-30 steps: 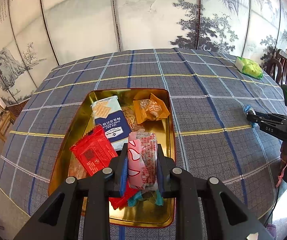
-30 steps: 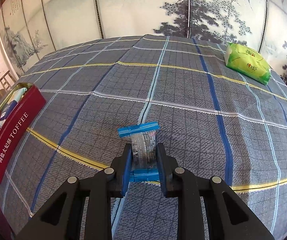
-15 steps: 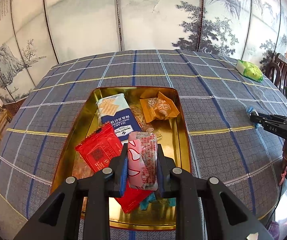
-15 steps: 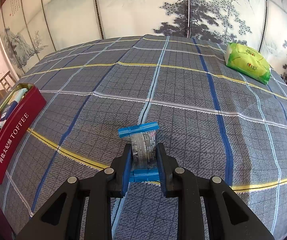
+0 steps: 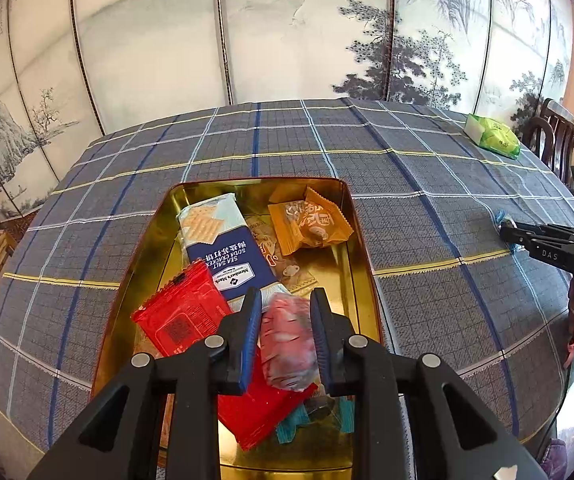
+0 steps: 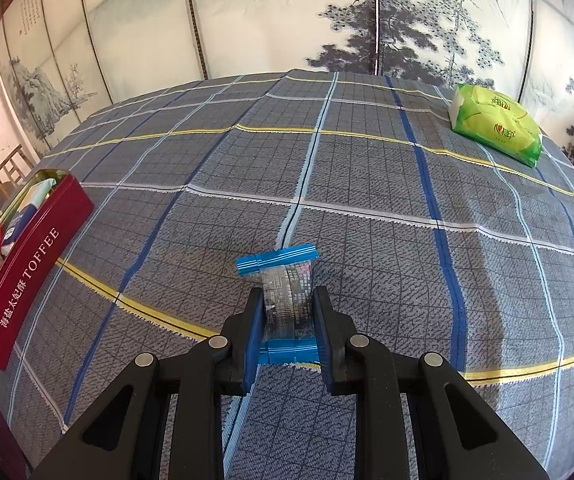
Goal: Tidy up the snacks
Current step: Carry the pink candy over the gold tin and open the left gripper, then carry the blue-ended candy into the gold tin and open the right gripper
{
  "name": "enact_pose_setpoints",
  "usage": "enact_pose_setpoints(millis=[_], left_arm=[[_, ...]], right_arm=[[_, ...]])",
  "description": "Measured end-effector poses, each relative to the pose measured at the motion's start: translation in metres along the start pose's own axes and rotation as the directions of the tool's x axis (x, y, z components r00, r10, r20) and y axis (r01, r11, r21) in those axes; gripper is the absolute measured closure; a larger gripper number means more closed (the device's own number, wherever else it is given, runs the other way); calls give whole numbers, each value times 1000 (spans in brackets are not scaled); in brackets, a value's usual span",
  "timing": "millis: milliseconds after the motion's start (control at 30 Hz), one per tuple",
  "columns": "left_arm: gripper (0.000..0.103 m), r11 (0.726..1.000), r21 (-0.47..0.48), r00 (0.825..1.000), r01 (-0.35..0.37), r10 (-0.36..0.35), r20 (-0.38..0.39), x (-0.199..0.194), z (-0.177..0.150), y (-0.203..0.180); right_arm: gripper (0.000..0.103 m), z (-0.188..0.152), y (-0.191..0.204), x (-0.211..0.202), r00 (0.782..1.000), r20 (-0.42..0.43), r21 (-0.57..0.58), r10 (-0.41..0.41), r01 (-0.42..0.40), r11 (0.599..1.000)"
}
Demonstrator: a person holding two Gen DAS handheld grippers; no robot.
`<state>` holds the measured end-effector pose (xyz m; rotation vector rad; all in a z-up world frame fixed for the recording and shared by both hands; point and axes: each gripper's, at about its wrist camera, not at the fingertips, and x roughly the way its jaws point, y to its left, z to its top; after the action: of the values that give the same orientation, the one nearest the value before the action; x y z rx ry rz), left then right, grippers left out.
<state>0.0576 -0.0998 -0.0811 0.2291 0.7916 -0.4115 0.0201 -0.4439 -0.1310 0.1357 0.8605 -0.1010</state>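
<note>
My left gripper (image 5: 286, 312) is shut on a pink-and-white snack packet (image 5: 287, 344), held over the near end of the gold tin (image 5: 361, 240). The tin holds a red packet (image 5: 183, 320), a blue-and-white cracker pack (image 5: 223, 248), an orange packet (image 5: 311, 224) and blue-ended candies (image 5: 311, 416). My right gripper (image 6: 288, 304) is shut on a clear candy packet with blue ends (image 6: 287, 296), low over the checked tablecloth. The right gripper also shows in the left wrist view (image 5: 507, 228). The tin's red side, marked TOFFEE, shows in the right wrist view (image 6: 31, 268).
A green tissue pack (image 6: 495, 124) lies at the table's far right; it also shows in the left wrist view (image 5: 493, 140). Dark wooden chairs (image 5: 559, 136) stand beyond the right edge. A painted folding screen (image 5: 287, 28) backs the table.
My left gripper has moved further over the tin with the pink packet, which has tilted and now looks blurred. The right gripper and its candy have hardly moved.
</note>
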Motion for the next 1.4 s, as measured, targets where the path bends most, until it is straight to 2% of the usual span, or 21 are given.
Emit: enact_pose_setpoints(millis=[267, 400, 500, 633, 767, 900, 1100, 1267, 1400], left_arm=[[80, 998, -62, 1000, 11, -9, 25, -7, 3, 13], [75, 994, -104, 998, -27, 33, 58, -24, -4, 21], [70, 991, -105, 987, -77, 91, 130, -48, -10, 25], [53, 986, -82, 966, -144, 158, 204, -74, -18, 26], [53, 983, -74, 959, -168, 181, 217, -82, -26, 31], [53, 979, -97, 956, -181, 198, 215, -84, -32, 40], [53, 975, -133, 960, -178, 202, 197, -81, -38, 53], [52, 973, -143, 961, -179, 204, 188, -79, -41, 59], [51, 971, -144, 963, -193, 215, 163, -74, -44, 64]], right_arm=[[79, 0, 0, 0, 1000, 0, 0, 0, 0, 1000], [79, 0, 0, 0, 1000, 0, -1, -1, 1, 1000], [78, 0, 2, 0, 1000, 1, -7, -8, 8, 1000], [78, -5, 7, -5, 1000, -2, 12, -7, 7, 1000], [79, -15, 18, -18, 1000, 4, 42, 25, -25, 999], [79, -20, 44, -39, 998, 38, 27, 58, -59, 998], [79, -7, 106, -74, 979, 105, -50, 178, -173, 984], [79, 4, 165, -83, 954, 97, -127, 285, -272, 954], [79, 9, 201, -75, 940, 69, -160, 335, -321, 934]])
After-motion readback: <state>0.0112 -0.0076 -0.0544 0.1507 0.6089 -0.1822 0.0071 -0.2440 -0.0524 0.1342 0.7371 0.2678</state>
